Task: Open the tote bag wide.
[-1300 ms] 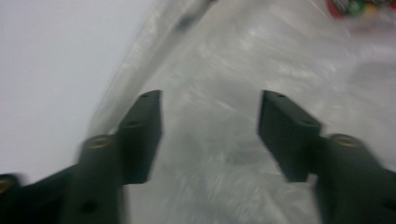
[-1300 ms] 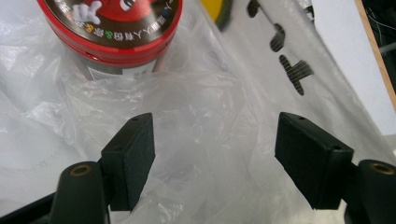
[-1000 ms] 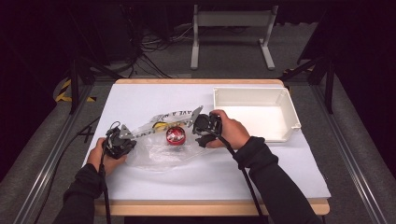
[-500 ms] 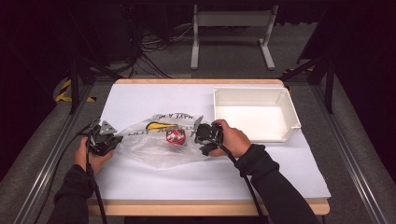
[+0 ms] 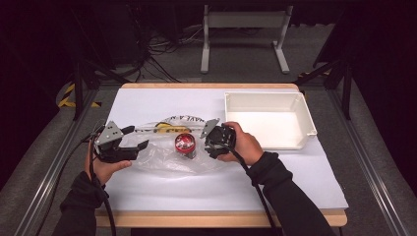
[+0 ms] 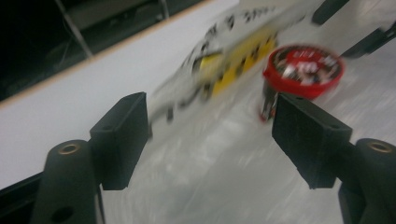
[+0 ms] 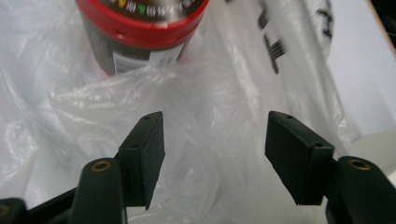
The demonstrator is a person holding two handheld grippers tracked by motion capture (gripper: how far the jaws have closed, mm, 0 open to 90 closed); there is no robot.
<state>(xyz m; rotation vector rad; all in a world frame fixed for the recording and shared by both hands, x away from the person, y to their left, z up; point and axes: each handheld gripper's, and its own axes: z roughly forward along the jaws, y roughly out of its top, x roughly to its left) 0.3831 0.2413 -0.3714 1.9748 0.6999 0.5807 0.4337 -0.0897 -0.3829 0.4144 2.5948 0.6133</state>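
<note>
- High view: a clear plastic bag [image 5: 164, 147] is lying flat on the white table [image 5: 162, 191], its long axis running left to right, with the printed band toward the far edge. A red-lidded jar [image 5: 185, 145] is standing upright at the bag's middle, lid facing up. The left gripper [image 5: 132, 146] is hovering at the bag's left end, pointing right along it, jaws spread with nothing between them. The right gripper [image 5: 210, 143] is sitting at the bag's right end, just beside the jar. A white bin [image 5: 311, 125] is resting to the right.
- Left gripper view: the jaws, having just been opening, are standing wide apart above the bag [image 6: 210, 154]; the jar [image 6: 301, 72] is showing past the right jaw.
- Right gripper view: the jaws, having just been closing a little, are gaping over crumpled plastic [image 7: 205, 116], pinching nothing; the jar [image 7: 140, 32] is standing beyond them.
</note>
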